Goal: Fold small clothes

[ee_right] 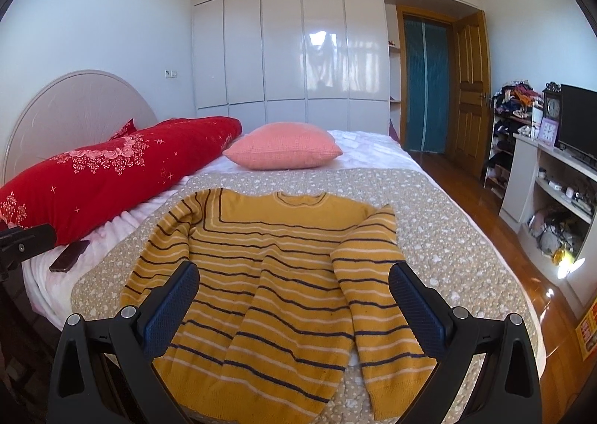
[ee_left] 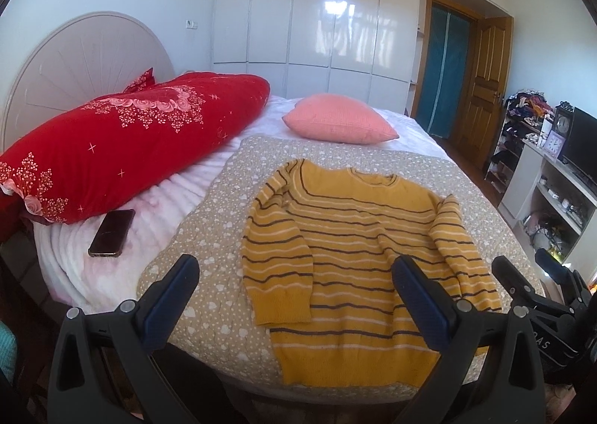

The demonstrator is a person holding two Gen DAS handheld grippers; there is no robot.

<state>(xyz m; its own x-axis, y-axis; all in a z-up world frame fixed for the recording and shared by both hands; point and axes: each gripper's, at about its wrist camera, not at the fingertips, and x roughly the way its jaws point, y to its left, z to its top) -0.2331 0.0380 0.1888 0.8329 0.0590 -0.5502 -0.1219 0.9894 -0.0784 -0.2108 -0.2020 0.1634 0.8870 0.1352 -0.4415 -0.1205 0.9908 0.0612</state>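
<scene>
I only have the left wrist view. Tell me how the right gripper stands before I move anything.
Observer: The right gripper is open. Its fingers are spread wide above the lower half of the striped sweater, and it grips nothing.
Operator: Now report the lower end of the sleeve on the right side of the picture, and say whether it overlaps the body.
Observer: Near the cuff, that sleeve lies flat and apart from the body. A strip of the dotted blanket shows between the two.
</scene>
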